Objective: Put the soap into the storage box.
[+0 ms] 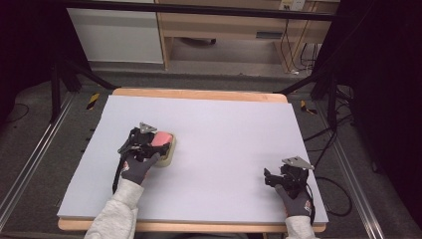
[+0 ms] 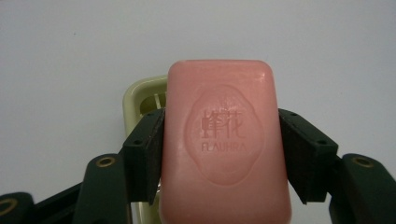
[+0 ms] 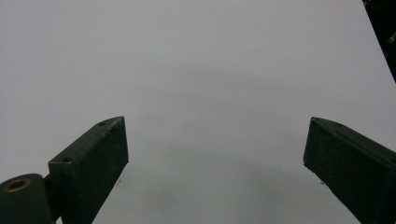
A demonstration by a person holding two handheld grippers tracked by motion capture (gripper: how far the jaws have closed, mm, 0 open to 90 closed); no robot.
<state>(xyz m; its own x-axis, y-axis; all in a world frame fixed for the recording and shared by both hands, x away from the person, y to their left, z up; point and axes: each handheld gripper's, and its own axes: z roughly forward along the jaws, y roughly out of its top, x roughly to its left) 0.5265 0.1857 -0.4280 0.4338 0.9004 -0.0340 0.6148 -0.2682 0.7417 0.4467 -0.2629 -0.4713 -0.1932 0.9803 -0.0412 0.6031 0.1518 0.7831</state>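
Pink soap bar [image 2: 224,140] clamped flat between my left gripper's [image 1: 149,142] jaws, over the pale yellow soap dish [image 2: 140,100] | dish on the worktop [image 1: 224,129], left of centre | right gripper [image 1: 278,180] near the worktop's near right corner, jaws spread wide, nothing between them | soap stamped with a logo.

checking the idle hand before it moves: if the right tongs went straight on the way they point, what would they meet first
Probably nothing. The right tongs stand open with bare grey table ahead of them. Judging by the high view they point toward the table's middle, while the soap sits off to the side in the left tongs; depth is uncertain.
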